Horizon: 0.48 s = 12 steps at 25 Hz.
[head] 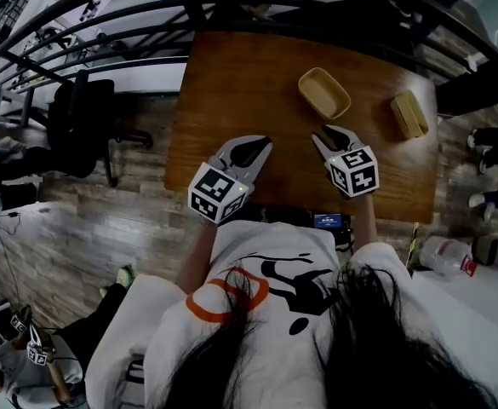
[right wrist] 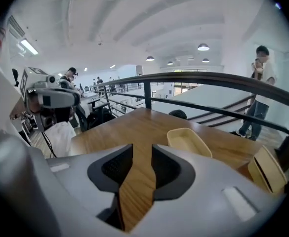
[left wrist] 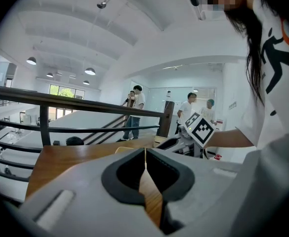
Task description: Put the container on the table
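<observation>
Dark curved railing (left wrist: 85,104), grey wood-plank floor (head: 78,228), black office chair (head: 78,122), white arched ceiling (left wrist: 134,28) with round pendant lamps (left wrist: 90,71).

In the right gripper view the container (right wrist: 188,141) loses its near edge behind the right gripper (right wrist: 142,153), and the second yellow piece (right wrist: 266,171) is half buried too, lid or tub, can't tell. Left gripper view only gets a sliver of the container over the left gripper (left wrist: 145,154). The small screen thing (head: 329,221) at the table (head: 231,83) edge: unreadable.
</observation>
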Available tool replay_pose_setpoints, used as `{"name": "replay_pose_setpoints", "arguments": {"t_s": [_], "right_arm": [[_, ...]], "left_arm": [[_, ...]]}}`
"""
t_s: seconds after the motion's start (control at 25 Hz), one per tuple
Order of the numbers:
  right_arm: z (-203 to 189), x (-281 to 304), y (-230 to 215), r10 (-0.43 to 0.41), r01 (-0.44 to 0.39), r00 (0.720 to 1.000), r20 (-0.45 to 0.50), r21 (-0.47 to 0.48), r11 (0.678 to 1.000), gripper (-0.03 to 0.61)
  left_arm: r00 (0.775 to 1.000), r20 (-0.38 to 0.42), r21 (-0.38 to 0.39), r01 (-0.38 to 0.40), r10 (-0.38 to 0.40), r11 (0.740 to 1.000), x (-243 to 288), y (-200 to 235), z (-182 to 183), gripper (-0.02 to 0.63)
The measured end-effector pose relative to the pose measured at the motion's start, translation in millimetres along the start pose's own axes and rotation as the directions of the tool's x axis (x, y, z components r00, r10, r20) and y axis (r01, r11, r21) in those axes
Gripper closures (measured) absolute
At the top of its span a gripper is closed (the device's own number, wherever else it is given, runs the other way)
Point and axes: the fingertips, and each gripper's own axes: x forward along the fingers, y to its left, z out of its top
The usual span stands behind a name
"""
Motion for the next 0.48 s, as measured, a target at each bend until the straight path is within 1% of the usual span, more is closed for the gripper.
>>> {"name": "replay_pose_setpoints", "arguments": {"t_s": [0.28, 0.48], "right_arm": [[27, -22, 50, -0.064, 0.059, 0.993, 0.101, 0.051, 0.997, 0.456], [37, -29, 87, -0.105, 0.093, 0.983, 0.15, 0.088, 0.992, 0.466]], "left_arm": [[0.997, -0.011, 0.025, 0.079, -0.078, 0.997, -17, 1, -2, 0.612], [0.987, -0.035, 0.049, 0.157, -0.155, 0.986, -34, -2, -11, 0.612]]}}
